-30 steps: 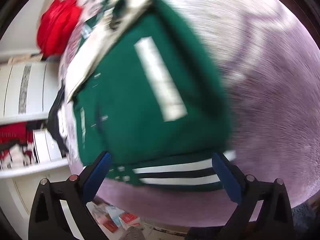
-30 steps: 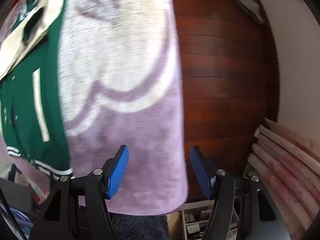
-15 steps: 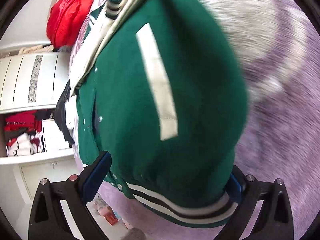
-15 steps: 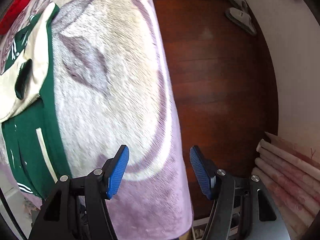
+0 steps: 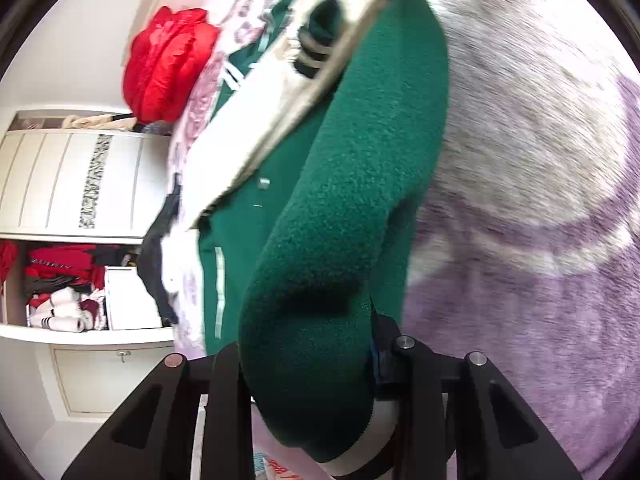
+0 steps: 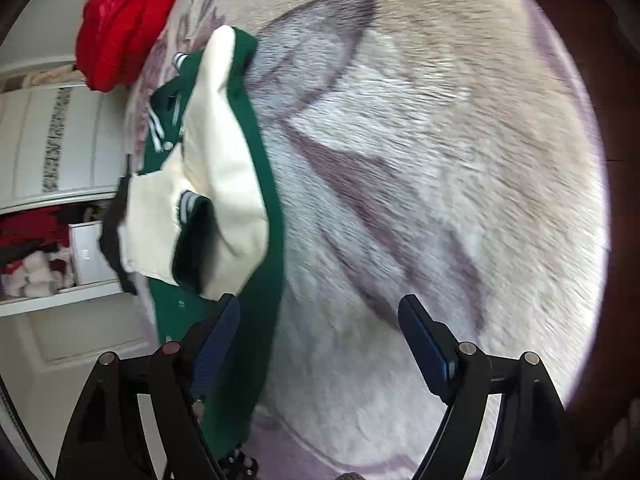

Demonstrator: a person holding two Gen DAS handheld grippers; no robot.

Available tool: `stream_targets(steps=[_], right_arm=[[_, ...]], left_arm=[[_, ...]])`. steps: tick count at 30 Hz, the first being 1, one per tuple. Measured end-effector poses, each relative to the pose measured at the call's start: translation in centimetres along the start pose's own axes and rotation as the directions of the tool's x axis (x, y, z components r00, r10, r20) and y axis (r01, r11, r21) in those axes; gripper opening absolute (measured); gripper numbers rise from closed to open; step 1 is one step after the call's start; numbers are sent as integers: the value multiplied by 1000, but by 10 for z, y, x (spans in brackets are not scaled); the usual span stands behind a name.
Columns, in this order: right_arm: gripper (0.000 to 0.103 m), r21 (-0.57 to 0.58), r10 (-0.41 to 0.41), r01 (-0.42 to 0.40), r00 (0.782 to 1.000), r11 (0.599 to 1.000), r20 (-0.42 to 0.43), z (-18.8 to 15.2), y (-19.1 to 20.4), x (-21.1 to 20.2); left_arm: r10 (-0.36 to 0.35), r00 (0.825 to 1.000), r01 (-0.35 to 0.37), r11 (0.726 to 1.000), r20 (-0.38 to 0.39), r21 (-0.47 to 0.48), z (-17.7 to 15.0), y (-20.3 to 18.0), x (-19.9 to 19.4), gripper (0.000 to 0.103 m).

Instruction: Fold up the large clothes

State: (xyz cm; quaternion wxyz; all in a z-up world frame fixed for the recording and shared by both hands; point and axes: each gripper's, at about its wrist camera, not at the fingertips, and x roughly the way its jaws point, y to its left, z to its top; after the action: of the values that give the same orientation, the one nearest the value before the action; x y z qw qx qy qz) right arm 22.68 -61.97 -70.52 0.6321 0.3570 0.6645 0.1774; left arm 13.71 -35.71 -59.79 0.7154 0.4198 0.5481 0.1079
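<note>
The left hand-held gripper (image 5: pixel 308 364) has just closed its jaws and is clamped on a fold of the green fleece jacket with cream sleeves (image 5: pixel 352 184). The jacket lies on the lilac plush blanket (image 5: pixel 540 160). The right hand-held gripper (image 6: pixel 320 332), jaws just widened and apart, holds nothing. Farther off is a red puffy coat (image 5: pixel 168 64).

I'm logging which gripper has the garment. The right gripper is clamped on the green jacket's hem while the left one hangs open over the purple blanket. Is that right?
The grippers are swapped. In the left wrist view the left gripper has just closed onto the green jacket at its hem. In the right wrist view the right gripper stands open, nothing between its jaws, over the purple blanket.
</note>
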Motion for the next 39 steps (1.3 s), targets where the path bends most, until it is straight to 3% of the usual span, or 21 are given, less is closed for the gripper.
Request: stream_targets(steps=[4,6,8,11,12,13,15,18,22,27,29,32,33,34,36,37,38,39], right_arm=[[88,63,188,-185,981,981,-44,42,7,46],[88,100,300,-292,951,951,-79,58,15,71],[91,98,331,-321,938,942,-102,66,30,92],[89,1,270,-274,947,962,-175,65,69,121],[64,-38,201,-211,964,977,-177,61,82,128],[24,-48,131,-141,975,989,-181,57,91,134],[16,18,104,-102,982,995,-155,50,100,132],[14,-11,70,-72,991,997,-114,44,156,106],[14,-87,-8,-1,995,996,-101,37,264,89],[14,-193,-204,182,974,964,-102,37,410,144],[14,-234,-284,252,952,939,-115,40,462,185],[17,-273,-423,377,896,885,-132,40,526,263],[23,-282,-460,409,876,868,-145,40,537,296],[28,-284,-479,424,863,860,-162,40,545,327],[40,-300,-542,476,817,827,-196,42,553,379],[45,-280,-554,495,809,823,-198,41,553,394],[47,-276,-560,503,804,819,-198,39,553,403],[59,-268,-546,491,815,829,-193,38,558,408]], left_arm=[[2,1000,-2,1000,-6,-7,7,15,5,28],[3,1000,-3,1000,-3,-9,8,13,3,28],[-1,1000,1,1000,-2,-12,7,17,5,28],[-9,1000,9,999,-2,-38,2,26,8,28],[-18,1000,18,998,-2,-55,1,31,10,28],[-26,1000,26,997,-2,-75,-2,38,12,28],[-55,998,54,992,-7,-113,-6,50,15,28],[-122,992,118,971,-7,-206,-16,82,20,29],[-247,969,236,906,15,-351,-42,152,39,29],[-344,939,305,816,12,-491,-82,236,91,29],[-410,912,344,769,-2,-538,-102,258,123,30],[-549,835,419,658,-18,-626,-139,285,186,32],[-582,813,432,631,-26,-645,-149,286,202,34],[-627,778,438,587,-41,-681,-168,290,232,36],[-695,716,452,532,-64,-716,-199,288,269,42],[-738,672,462,485,-64,-742,-218,288,291,44],[-765,641,468,453,-62,-759,-234,288,305,48],[-804,593,488,393,-34,-780,-254,291,318,52]])
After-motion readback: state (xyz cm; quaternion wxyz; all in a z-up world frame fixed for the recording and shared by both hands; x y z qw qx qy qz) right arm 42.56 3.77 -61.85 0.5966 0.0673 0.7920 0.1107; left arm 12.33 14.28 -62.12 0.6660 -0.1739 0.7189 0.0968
